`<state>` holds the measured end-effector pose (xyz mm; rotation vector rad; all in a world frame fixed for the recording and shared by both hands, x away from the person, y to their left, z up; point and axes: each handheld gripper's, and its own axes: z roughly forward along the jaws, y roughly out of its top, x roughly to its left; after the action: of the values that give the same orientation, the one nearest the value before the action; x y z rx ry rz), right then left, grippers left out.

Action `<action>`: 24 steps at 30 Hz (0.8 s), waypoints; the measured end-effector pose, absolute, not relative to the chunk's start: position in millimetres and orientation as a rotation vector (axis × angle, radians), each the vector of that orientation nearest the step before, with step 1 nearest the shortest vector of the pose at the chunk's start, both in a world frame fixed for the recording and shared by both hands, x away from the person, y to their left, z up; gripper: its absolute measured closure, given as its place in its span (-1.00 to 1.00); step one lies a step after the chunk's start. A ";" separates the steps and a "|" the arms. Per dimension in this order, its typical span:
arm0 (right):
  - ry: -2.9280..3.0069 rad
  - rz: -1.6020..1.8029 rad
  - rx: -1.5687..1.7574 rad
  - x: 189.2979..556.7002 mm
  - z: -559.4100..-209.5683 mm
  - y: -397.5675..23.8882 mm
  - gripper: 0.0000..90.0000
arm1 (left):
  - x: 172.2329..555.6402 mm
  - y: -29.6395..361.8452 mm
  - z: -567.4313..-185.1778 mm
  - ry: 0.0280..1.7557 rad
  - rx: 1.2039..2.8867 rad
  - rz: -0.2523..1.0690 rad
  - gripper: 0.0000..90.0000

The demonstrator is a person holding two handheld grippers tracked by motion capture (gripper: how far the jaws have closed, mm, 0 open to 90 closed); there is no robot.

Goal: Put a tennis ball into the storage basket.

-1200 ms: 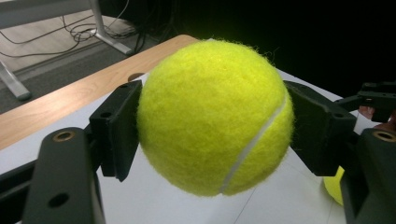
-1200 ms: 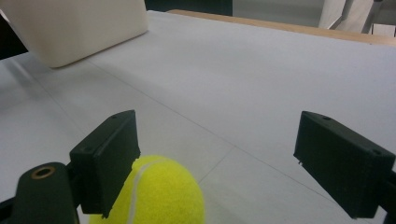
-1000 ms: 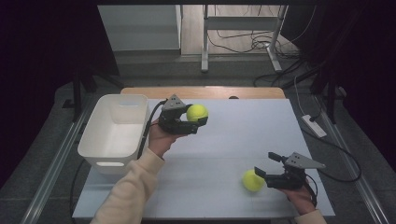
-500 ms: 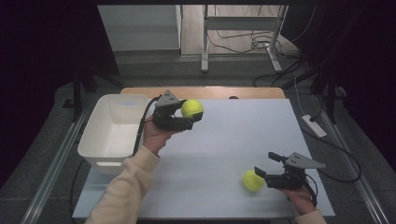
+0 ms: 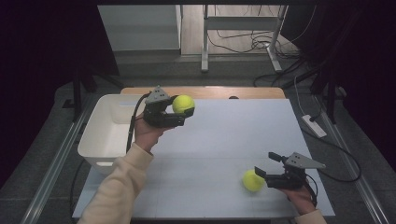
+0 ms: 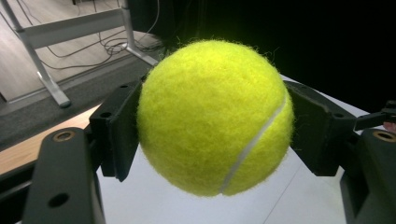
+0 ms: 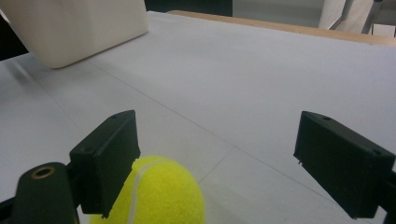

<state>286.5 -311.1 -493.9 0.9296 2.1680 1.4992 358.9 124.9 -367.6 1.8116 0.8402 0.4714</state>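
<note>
A yellow tennis ball point(image 5: 183, 103) hangs above the white table's far left part, and my left gripper point(image 5: 186, 107) is shut on it, just right of the white bin point(image 5: 100, 135). In the left gripper view the ball point(image 6: 212, 116) is pressed between both black pads of the left gripper point(image 6: 217, 133). A second tennis ball point(image 5: 252, 180) lies on the table near the front right. My right gripper point(image 5: 265, 164) stands open right beside it. In the right gripper view that ball point(image 7: 154, 191) sits low against the left jaw of the right gripper point(image 7: 224, 158), off centre in the wide gap.
The white bin's wall point(image 7: 79, 28) is at the far left in the right gripper view. A wooden table edge point(image 5: 233, 92) runs along the back. Beyond it are metal desk legs point(image 5: 204, 42) and cables on the floor point(image 5: 252, 44).
My left gripper has carried its ball a little left and up, closer to the bin. The right gripper and its ball have stayed put.
</note>
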 end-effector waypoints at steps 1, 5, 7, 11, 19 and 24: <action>2.167 1.500 0.930 286.6 -493.9 -311.2 -0.70 | 358.5 126.3 -367.3 0.842 1.810 0.473 -0.42; 2.168 1.498 0.930 286.6 -493.9 -311.1 -0.70 | 357.5 132.0 -366.5 0.853 1.806 0.486 -0.42; 2.169 1.498 0.930 286.6 -494.0 -311.0 -0.70 | 357.5 135.4 -366.1 0.861 1.800 0.493 -0.42; 2.167 1.498 0.930 286.6 -493.9 -311.1 -0.70 | 357.6 141.5 -365.7 0.875 1.799 0.505 -0.42; 2.168 1.497 0.930 286.5 -493.9 -311.0 -0.70 | 357.9 150.8 -366.0 0.898 1.787 0.518 -0.42; 2.169 1.495 0.925 286.5 -493.9 -310.9 -0.70 | 358.3 158.6 -367.5 0.919 1.788 0.529 -0.42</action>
<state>286.5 -310.9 -493.9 0.9253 2.1688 1.4945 358.3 158.6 -367.5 1.7878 0.9187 0.5291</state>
